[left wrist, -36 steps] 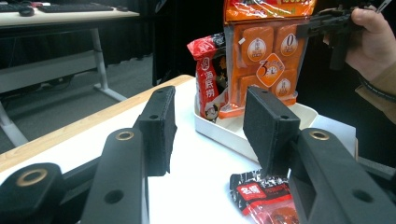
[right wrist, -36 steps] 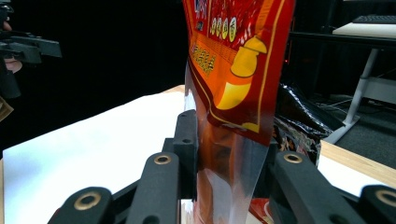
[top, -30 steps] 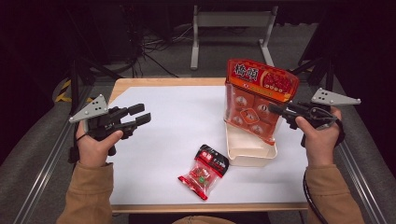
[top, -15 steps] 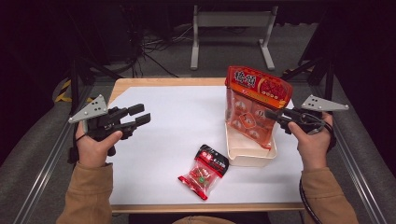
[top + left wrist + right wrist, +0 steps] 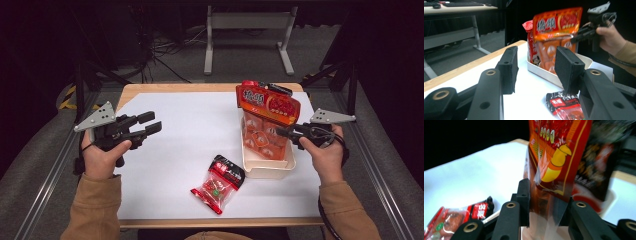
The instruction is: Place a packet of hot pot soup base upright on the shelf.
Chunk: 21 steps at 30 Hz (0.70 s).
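A tall orange snack bag [image 5: 267, 107] stands upright in the white tray [image 5: 267, 170] at the right of the table. My right gripper [image 5: 280, 132] is shut on its right edge, about halfway up. In the right gripper view the bag [image 5: 556, 152] fills the space between the pads, with the right gripper [image 5: 545, 207] closed on its clear lower part. My left gripper [image 5: 151, 122] hovers open over the left of the table, holding nothing. In the left gripper view, the left gripper [image 5: 537, 53] points toward the bag [image 5: 556, 25] and the tray [image 5: 549, 73].
A small red and black snack pack [image 5: 218, 183] lies flat on the white table near the front, left of the tray. A second, darker bag [image 5: 596, 165] stands behind the orange one in the tray. Wooden table edges border the white sheet.
My right gripper has carried the orange bag a little left and down, so its bottom now sits lower in the tray. The left gripper has stayed put.
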Each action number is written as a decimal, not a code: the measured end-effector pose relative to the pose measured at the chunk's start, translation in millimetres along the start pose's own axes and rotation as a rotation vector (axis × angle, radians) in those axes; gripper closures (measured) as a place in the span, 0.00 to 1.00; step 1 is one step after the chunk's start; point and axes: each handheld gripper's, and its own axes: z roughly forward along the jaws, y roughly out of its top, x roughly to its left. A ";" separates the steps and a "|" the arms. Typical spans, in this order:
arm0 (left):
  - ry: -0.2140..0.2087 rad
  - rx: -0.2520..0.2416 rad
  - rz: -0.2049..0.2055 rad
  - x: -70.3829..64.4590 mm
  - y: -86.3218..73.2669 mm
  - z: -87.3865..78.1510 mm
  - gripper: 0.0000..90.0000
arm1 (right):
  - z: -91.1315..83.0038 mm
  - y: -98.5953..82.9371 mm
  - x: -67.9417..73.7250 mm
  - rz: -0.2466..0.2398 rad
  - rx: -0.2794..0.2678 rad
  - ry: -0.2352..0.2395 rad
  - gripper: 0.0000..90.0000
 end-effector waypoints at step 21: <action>0.012 0.028 -0.003 4.1 -4.4 9.9 0.49 | -8.9 -5.6 -2.6 0.048 0.013 -0.027 0.78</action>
